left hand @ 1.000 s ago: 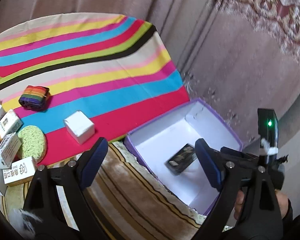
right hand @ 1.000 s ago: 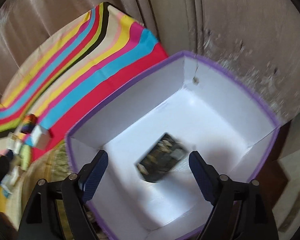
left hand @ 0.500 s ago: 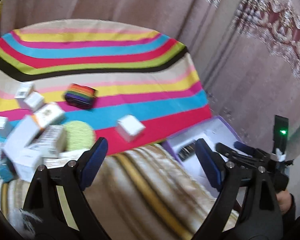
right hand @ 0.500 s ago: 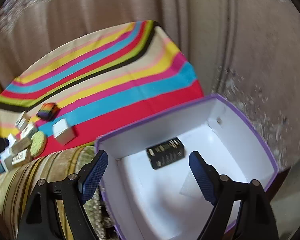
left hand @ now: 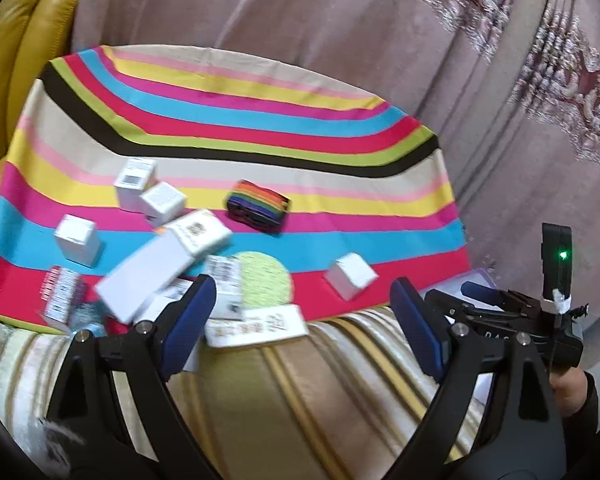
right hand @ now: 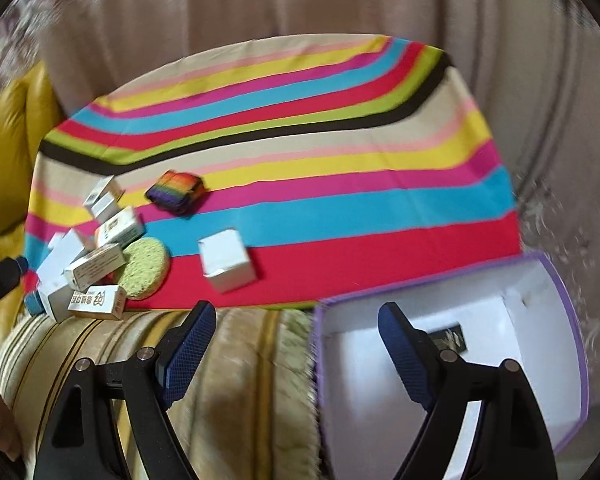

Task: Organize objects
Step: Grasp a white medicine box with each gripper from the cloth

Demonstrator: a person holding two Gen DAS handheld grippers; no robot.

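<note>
Striped cloth [right hand: 308,184] spread over most of both views, a tan striped cushion [right hand: 236,380] along its near edge. At the cloth's near right corner, a purple-rimmed white box [right hand: 556,280], open on top, with a dark packet [right hand: 450,338] lying flat on its floor near the back wall, partly hidden by a fingertip.

Left gripper [left hand: 300,328] open wide, nothing between the blue pads, held over the cushion edge. Right gripper [right hand: 296,344] likewise spread wide and empty, straddling the box's left wall.

Heap of white cartons [left hand: 156,276] at the cloth's left, some overlapping, print blurred. Green round sponge [left hand: 262,280] beside the heap, partly under one carton. Lone white cube [right hand: 226,260] on the red stripe, apart from the heap. Rainbow bundle [left hand: 258,206] farther back on the pink stripe, alone.
</note>
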